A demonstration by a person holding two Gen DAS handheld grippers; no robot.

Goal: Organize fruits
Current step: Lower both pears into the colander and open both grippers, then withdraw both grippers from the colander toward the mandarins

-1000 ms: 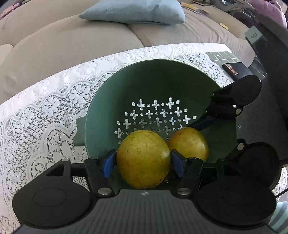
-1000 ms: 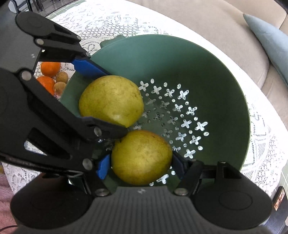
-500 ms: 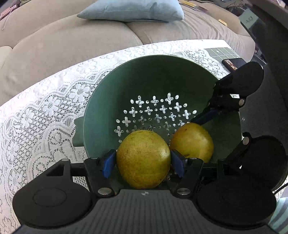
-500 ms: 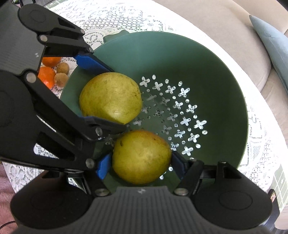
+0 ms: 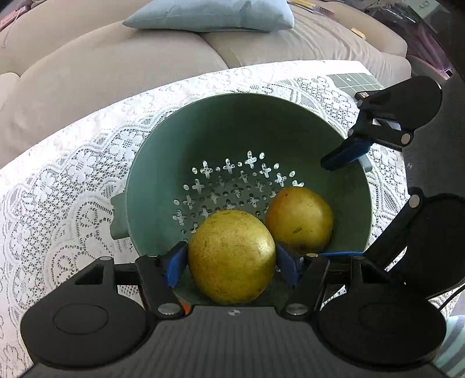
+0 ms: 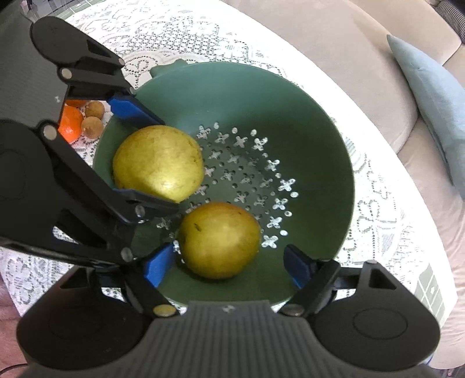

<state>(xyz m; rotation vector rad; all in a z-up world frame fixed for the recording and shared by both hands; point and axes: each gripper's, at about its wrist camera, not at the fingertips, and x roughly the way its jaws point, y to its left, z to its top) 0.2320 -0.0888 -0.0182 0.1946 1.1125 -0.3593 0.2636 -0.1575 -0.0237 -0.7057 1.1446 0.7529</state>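
Just been opening: right gripper (image 6: 229, 266), pads now clear of its yellow fruit (image 6: 219, 240), resting on the floor of the green colander (image 6: 325, 139). Clamped between left gripper (image 5: 231, 261) pads, second yellow fruit (image 5: 231, 256), low inside colander. Beyond, lace tablecloth (image 5: 72, 186), blue cushion (image 5: 209, 14).

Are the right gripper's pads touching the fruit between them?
Apart. The right wrist view shows the right gripper just opened, a clear gap beside the fruit resting in the green colander.
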